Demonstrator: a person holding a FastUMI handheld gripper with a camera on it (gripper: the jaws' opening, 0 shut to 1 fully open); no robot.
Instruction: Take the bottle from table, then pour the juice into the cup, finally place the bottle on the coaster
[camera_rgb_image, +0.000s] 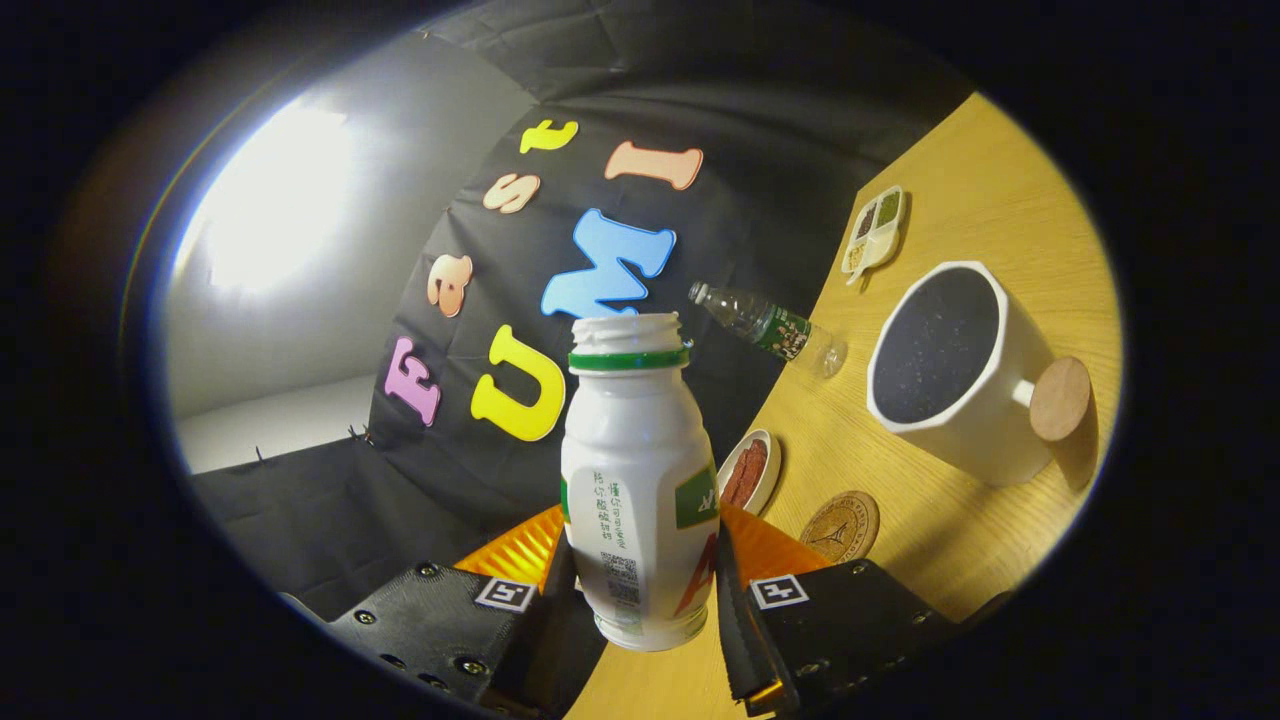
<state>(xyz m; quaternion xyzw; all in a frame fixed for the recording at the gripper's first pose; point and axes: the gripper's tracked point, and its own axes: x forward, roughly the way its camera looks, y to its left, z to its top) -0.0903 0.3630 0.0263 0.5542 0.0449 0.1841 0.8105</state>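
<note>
In the gripper view, the gripper (640, 590) clasps the white bottle (637, 480), open at the neck, with both fingers pressed to its sides above the tilted-looking wooden table (960, 540). Beyond lie the coaster (840, 526), the white cup (960, 372), a snack dish (748, 472), a clear plastic bottle (768, 328) and a divided tray (876, 232).

Uncapped white plastic bottle (636, 480) with green neck ring, lifted off the surface; white mug (955, 368) stands beyond round cork coaster (840, 526).

Glaring light blooms on the wall (270, 200) — fisheye-bent edges, sharp centre.
</note>
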